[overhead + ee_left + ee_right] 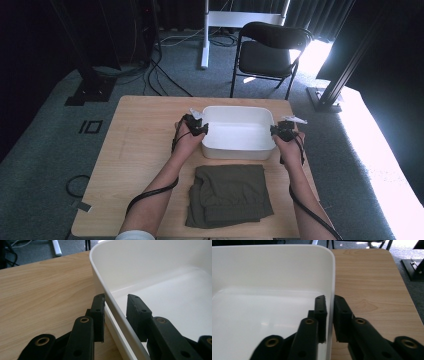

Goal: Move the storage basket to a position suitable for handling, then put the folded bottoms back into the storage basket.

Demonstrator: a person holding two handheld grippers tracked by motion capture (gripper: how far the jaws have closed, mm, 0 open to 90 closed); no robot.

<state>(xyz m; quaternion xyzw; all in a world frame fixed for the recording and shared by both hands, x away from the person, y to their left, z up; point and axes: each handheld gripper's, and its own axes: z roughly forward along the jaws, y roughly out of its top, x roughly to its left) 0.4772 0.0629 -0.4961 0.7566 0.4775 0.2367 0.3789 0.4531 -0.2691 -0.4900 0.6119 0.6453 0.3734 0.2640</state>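
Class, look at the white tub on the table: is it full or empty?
Empty. The white tub shows a bare white floor in the high view and both gripper views; the folded olive garment lies on the table outside it.

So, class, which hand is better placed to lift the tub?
Probably the right. On the right gripper the fingers sit snugly on both sides of the tub wall. On the left gripper they straddle the rim with a visible gap.

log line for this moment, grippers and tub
left gripper: astride tub left wall, gap | right gripper: shut on tub right wall | cloth: folded, nearer
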